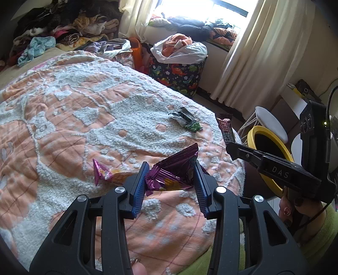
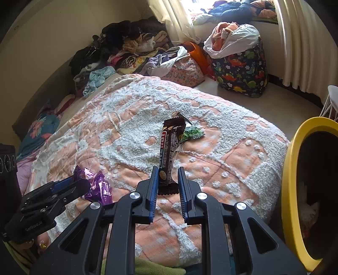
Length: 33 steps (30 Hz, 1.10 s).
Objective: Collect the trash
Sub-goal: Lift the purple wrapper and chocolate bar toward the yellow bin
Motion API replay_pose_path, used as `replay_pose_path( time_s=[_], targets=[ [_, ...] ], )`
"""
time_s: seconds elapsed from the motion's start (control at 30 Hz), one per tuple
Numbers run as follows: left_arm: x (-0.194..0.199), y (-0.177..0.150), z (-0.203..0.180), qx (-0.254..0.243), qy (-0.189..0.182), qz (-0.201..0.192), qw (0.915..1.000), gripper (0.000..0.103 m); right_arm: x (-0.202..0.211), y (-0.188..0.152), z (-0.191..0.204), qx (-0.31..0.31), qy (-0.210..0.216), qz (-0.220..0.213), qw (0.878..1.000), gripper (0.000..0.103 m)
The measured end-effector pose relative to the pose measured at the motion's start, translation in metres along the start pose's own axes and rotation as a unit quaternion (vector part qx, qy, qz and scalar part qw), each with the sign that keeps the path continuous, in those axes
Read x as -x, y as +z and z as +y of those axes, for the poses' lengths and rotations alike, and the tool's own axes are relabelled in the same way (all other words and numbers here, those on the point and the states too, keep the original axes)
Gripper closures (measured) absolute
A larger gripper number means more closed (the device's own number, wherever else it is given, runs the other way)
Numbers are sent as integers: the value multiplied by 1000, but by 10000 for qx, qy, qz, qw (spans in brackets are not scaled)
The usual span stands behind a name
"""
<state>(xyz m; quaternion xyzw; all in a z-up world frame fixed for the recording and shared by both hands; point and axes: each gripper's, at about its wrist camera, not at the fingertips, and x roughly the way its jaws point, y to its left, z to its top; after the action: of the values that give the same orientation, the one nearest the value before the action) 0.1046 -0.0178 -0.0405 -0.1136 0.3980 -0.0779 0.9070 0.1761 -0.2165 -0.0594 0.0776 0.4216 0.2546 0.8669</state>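
Above the bed, two grippers are shown, each with a piece of trash in its jaws. The left gripper is clamped on a crumpled purple wrapper, which is pinched between the blue pads and held clear of the bed's orange-and-white quilt. A second purple wrapper is seen on the quilt just left of that gripper. The right gripper is closed narrowly on the lower end of a brown bar wrapper, which is held upright between its pads. A green-and-silver wrapper is left lying on the quilt, farther up the bed than both grippers. A yellow-rimmed bin is placed off the bed's right side, close beside the right gripper; its interior is dark, with something pale at the bottom. At the head of the bed a heap of clothes is piled against the wall. Beyond the bed's far corner, a dinosaur-print bag stuffed with laundry is set below the curtained window.
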Motion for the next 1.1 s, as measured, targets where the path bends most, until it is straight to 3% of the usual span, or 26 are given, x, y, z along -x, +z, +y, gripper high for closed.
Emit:
replay_pose_path(
  time_s=[1.1],
  targets=[
    [-7,22,-75,-668,-343,-224,9969,69,78,-6,-46,-381,-400,-785,9954,85]
  ],
)
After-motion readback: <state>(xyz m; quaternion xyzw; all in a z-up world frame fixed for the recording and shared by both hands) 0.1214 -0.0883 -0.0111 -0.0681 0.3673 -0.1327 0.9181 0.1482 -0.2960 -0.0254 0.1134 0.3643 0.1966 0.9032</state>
